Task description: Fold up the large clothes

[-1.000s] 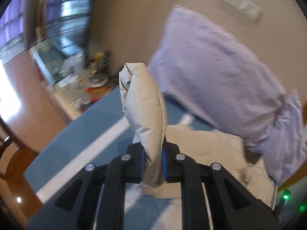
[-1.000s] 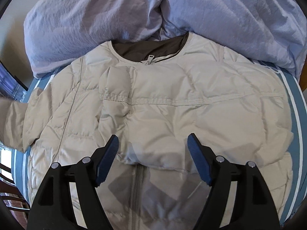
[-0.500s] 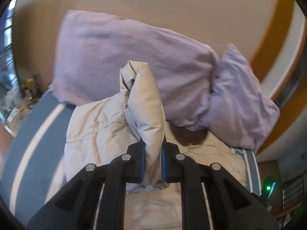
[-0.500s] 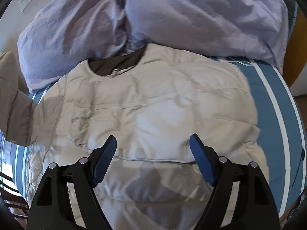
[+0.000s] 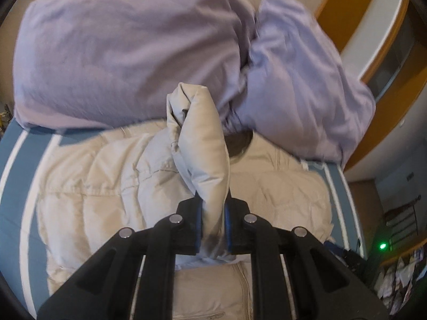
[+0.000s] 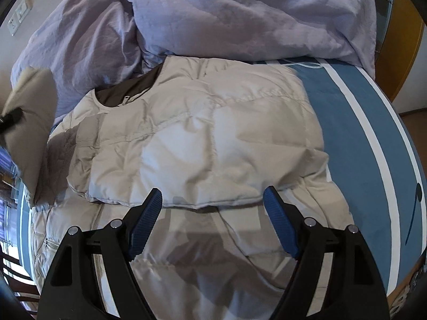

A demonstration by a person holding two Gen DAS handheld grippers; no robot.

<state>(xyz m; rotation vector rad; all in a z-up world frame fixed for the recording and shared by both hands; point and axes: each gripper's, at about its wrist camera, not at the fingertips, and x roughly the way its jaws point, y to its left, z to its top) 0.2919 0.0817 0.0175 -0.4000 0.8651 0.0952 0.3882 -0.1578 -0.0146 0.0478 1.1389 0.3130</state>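
A beige puffer jacket [image 5: 106,186] lies front up on the bed, its dark collar lining toward the pillows. My left gripper [image 5: 212,205] is shut on one of its sleeves [image 5: 202,138], which stands up between the pads above the jacket's chest. In the right wrist view the same lifted sleeve [image 6: 26,122] shows at the far left edge. My right gripper [image 6: 213,200] hangs open over the jacket [image 6: 200,133], just above the hem of a part folded across the chest, with nothing between its fingers.
Two lavender pillows [image 5: 120,48] [image 6: 240,10] press against the jacket's collar at the head of the bed. The blue sheet with white stripes [image 6: 360,122] shows to the right of the jacket. A wall socket [image 6: 20,13] and clutter beside the bed [image 5: 400,280] are in view.
My left gripper has swung from the bed's side to over the jacket's chest, carrying the sleeve with it. My right gripper has drifted right across the jacket and stays open.
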